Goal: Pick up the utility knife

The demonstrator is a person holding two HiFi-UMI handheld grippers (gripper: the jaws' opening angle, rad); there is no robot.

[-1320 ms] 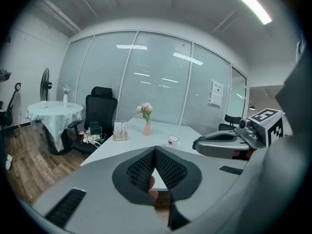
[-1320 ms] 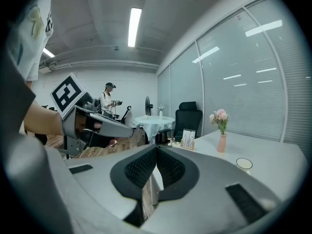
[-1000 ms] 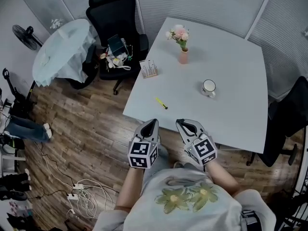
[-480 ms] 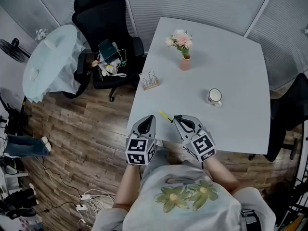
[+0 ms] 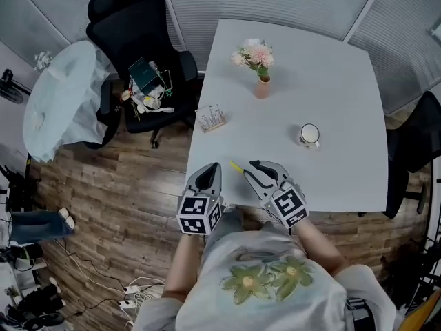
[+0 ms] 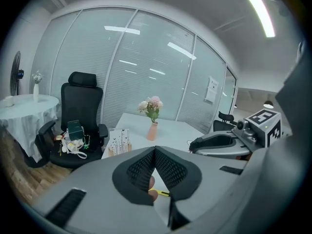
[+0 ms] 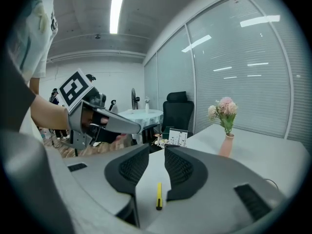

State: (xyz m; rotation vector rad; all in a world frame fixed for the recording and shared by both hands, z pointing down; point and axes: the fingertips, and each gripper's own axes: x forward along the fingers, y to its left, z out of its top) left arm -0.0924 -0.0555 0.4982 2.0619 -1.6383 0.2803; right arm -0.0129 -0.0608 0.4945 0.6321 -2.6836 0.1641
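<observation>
A slim yellow utility knife [image 5: 236,167] lies near the front left edge of the white table [image 5: 324,61]. My right gripper [image 5: 249,170] hovers just short of it, jaws opening. In the right gripper view the knife [image 7: 159,195] lies flat on the tabletop in the gap between the two black pads, untouched by the right gripper [image 7: 157,150]. My left gripper [image 5: 215,167] is beside the knife's left, off the table edge, its jaws shut with nothing in them. In the left gripper view the left gripper [image 6: 155,148] hides most of the knife [image 6: 163,193].
On the table stand a pink vase of flowers [image 5: 262,85], a white mug [image 5: 309,135] and a small card holder [image 5: 212,118]. A black office chair [image 5: 131,26] loaded with clutter and a cloth-covered round table [image 5: 62,98] stand at the left. Another chair [image 5: 420,150] is at the right.
Both grippers have moved forward to the table's front edge, closing in on the knife. The right gripper's jaws have parted; the left stays shut.
</observation>
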